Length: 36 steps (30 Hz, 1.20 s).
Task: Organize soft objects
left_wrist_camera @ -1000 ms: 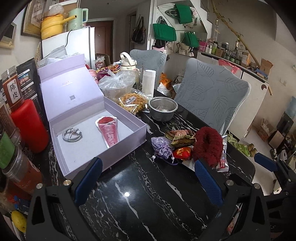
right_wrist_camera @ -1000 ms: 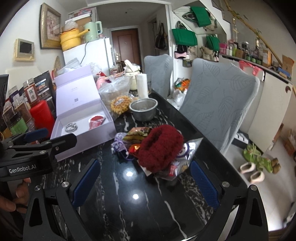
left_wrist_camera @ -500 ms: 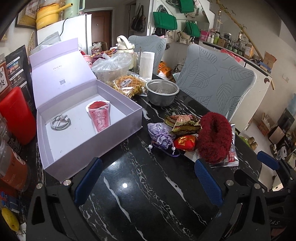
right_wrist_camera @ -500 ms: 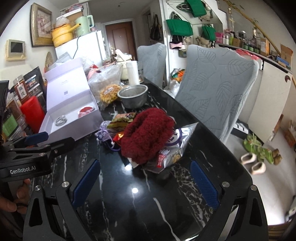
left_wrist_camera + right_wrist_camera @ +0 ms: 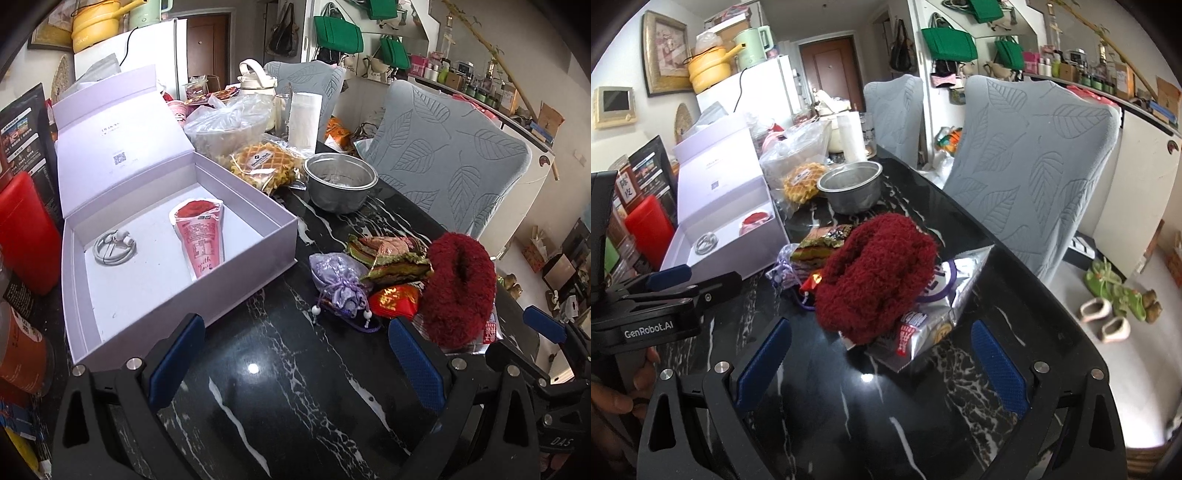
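Cluttered black table [image 5: 923,424]; red sock [image 5: 875,280] dead ahead of wide-open right gripper [image 5: 882,365], nearer than wide-open left gripper [image 5: 295,362].

Black gripper frames, silver screws, blue-padded fingers [image 5: 995,365], "GenRobot.AI" marking.

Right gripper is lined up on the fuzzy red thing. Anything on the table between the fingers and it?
Nothing: in the right wrist view only bare black marble table lies between the open right gripper and the fuzzy red item.
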Available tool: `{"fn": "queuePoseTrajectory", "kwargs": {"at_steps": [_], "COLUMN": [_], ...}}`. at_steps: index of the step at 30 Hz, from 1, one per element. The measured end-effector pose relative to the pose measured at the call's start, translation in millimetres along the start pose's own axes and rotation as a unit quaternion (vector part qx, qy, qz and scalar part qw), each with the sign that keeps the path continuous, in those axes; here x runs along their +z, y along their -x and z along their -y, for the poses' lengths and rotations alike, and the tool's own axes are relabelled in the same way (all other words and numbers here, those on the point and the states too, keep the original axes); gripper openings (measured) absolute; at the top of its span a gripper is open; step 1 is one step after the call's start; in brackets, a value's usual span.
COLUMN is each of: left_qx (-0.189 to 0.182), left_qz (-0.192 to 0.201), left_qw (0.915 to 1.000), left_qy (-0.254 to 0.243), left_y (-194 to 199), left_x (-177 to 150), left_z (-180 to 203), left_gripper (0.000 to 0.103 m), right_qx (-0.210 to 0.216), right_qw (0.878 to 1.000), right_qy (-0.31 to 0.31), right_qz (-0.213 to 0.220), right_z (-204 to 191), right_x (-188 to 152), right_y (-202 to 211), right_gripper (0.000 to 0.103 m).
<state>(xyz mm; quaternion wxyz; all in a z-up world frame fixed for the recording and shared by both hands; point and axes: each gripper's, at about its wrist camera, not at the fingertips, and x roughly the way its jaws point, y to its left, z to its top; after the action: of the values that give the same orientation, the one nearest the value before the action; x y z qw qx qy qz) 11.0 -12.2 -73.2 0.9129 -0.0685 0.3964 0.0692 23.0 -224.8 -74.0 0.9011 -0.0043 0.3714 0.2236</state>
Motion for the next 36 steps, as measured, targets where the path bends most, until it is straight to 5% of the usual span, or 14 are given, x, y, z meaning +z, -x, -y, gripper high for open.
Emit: {"fn": "queuePoseTrajectory", "kwargs": {"at_steps": [13, 20, 27, 36], "left_qx": [0.019, -0.02, -0.036, -0.074], "left_qz": [0.013, 0.0, -0.017, -0.034], "left_qw": [0.999, 0.9993, 0.9983, 0.9937], "left_qy": [-0.039, -0.03, -0.043, -0.078], "left_y": [-29.5, -49.5, -65.0, -79.3], "left_x": [24.1, 30.2, 30.2, 26.8], "left_z": [11.2, 12.0, 17.2, 30.1], "left_gripper": [0.101, 0.1, 0.079, 0.078], "right_qx": [0.002, 0.008, 0.001, 0.005], "right_qw": [1.0, 1.0, 1.0, 1.0], "right_qy": [-0.006, -0.01, -0.012, -0.009], "right_qz": [0.0, -0.013, -0.026, -0.012], "right_z": [11.5, 23.2, 41.0, 54.8], "right_x": [22.4, 28.5, 29.3, 31.4], "right_y": [-29.8, -43.8, -52.7, -48.2], "right_gripper": [0.099, 0.099, 0.099, 0.099]}}
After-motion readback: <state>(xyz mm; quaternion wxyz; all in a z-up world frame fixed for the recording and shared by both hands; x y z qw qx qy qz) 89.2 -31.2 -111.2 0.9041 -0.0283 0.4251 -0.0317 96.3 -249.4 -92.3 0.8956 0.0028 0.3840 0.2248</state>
